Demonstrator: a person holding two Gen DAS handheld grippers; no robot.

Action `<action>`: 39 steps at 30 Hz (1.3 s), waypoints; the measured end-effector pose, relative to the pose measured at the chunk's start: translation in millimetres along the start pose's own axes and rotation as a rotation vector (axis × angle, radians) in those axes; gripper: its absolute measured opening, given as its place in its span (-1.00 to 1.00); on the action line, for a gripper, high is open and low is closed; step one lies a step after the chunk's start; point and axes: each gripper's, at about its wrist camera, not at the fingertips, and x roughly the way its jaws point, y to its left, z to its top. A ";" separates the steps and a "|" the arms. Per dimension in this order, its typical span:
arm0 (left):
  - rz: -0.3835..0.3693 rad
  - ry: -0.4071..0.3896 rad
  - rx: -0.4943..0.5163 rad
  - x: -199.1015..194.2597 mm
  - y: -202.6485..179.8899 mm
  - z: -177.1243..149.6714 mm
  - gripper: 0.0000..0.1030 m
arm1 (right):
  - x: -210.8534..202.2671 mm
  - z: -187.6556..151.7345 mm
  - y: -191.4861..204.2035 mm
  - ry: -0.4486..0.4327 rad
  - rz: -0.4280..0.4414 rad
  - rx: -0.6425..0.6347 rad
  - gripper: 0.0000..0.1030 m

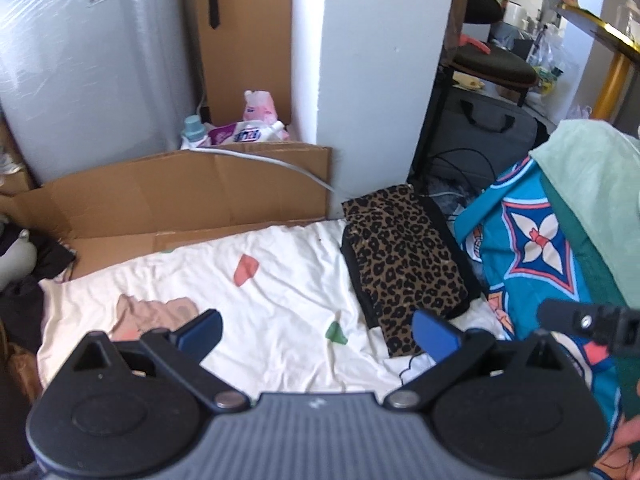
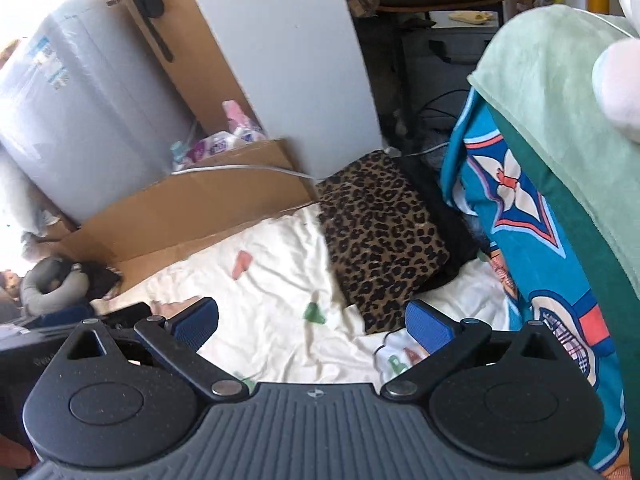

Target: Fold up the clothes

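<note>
Ahead and right of both grippers, left [image 1: 316, 334] and right [image 2: 312, 326], each wide open and empty, a folded leopard garment [image 1: 404, 264] lies lengthwise on the sheet [image 1: 280, 292].

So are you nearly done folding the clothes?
Partly. The leopard piece already lies folded flat at the far right of the white sheet. Nothing is in hand: the left gripper and right gripper are both open and empty above the sheet. Still left, it seems: the rumpled pink garment by the left gripper, and maybe the dark clothes off the left edge.
</note>
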 end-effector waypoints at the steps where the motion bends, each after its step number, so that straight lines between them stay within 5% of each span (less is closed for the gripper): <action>1: 0.006 -0.003 -0.008 -8.1 2.8 -0.9 0.99 | -6.7 0.3 5.2 0.002 0.009 -0.016 0.99; 10: 0.081 -0.050 -0.028 -72.7 21.5 -13.3 0.99 | -55.2 -9.1 33.1 -0.018 0.110 -0.026 0.99; 14: 0.108 -0.058 -0.057 -93.9 30.2 -19.8 0.99 | -55.0 -20.8 44.5 -0.035 0.030 -0.106 0.99; 25: 0.178 -0.058 -0.132 -146.1 57.2 -35.9 0.99 | -51.8 -55.4 74.4 -0.037 0.033 -0.180 0.99; 39: 0.235 -0.122 -0.216 -181.1 94.8 -80.5 0.99 | -99.3 -83.9 88.7 -0.104 0.013 -0.201 0.99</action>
